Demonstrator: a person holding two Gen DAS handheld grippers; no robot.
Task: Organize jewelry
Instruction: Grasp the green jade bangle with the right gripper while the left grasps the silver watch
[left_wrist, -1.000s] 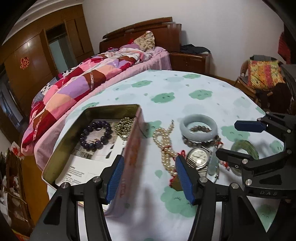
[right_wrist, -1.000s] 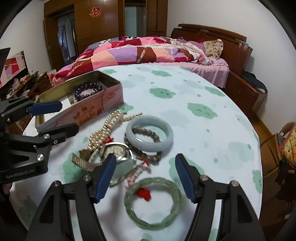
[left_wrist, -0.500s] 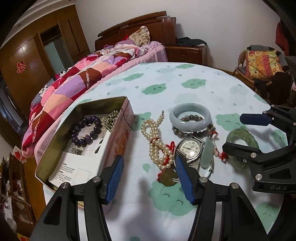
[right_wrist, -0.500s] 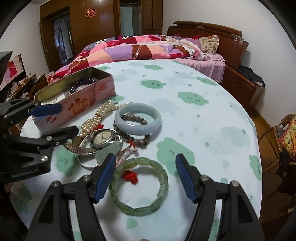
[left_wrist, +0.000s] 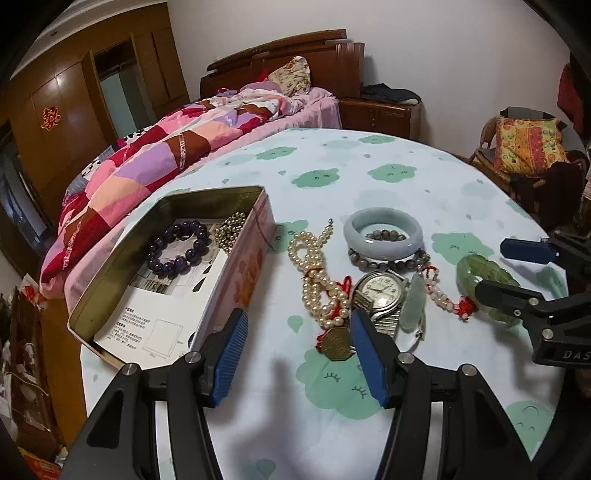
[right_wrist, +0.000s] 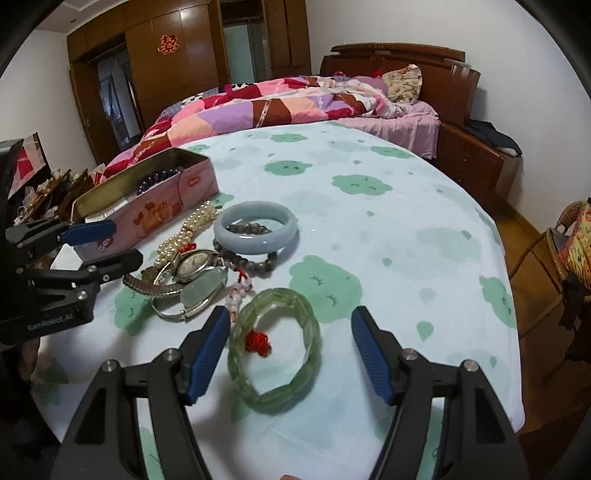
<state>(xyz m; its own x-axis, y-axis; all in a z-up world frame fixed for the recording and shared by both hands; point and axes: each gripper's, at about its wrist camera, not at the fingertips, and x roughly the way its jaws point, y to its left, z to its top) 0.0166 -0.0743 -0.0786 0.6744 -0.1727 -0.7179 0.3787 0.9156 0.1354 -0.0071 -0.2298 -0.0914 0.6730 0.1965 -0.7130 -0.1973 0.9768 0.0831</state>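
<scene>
While tin (left_wrist: 110, 295) hides beads, left view shows them — purple bracelet (left_wrist: 177, 249).

Tin (left_wrist: 110, 295) sat at table's (left_wrist: 406, 192) left side; beaded bracelet (left_wrist: 177, 249) and bead chain (left_wrist: 229, 230) lay inside it, on a printed sheet (left_wrist: 159, 317). Right of tin: pearl strand (left_wrist: 317, 280), then watch (left_wrist: 380, 290), with bangle (left_wrist: 382, 236) behind the watch. Segmented bracelet (right_wrist: 275, 345) lay farthest right, between right gripper's (right_wrist: 290, 354) fingers. Bed (left_wrist: 166, 147) stood behind table.
</scene>
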